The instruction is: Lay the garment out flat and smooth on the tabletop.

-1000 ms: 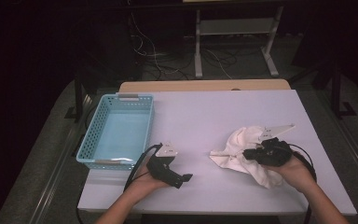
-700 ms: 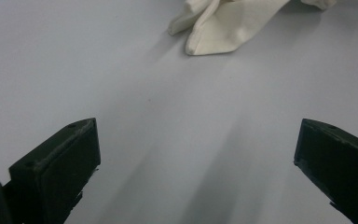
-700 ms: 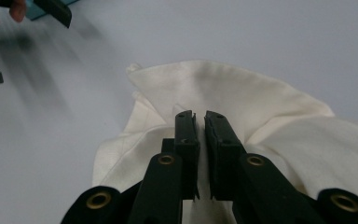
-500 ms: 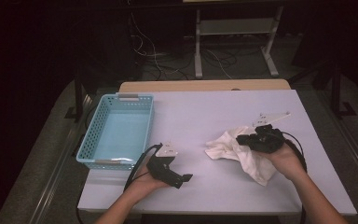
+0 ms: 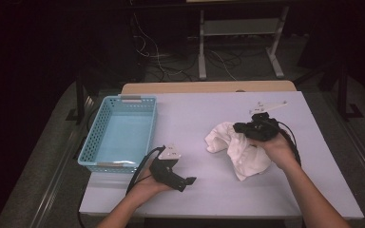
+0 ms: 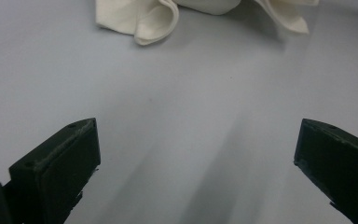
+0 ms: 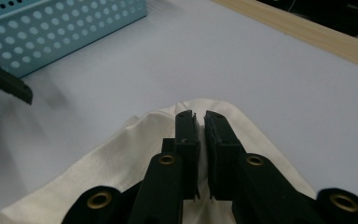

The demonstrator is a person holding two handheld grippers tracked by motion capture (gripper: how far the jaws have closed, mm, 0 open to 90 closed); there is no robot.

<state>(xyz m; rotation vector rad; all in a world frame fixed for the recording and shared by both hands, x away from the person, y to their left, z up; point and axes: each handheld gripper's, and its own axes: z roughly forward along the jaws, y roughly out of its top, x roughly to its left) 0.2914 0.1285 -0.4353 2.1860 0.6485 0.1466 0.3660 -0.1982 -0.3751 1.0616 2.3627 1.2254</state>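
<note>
- High view: the right gripper (image 5: 237,127) pinches the white cloth (image 5: 240,149), which hangs crumpled to the pale table (image 5: 195,118); the blue basket (image 5: 91,145) at the left has nothing in it, so I judge the cloth is picked up but not yet delivered. Dark floor, cables and a metal stand (image 5: 240,40) lie behind.
- Left gripper view: the left gripper (image 6: 193,172) has its jaws spread wide over bare table, cloth ahead.
- Right gripper view: jaws pressed together on a fold of cloth, the basket beyond.
</note>
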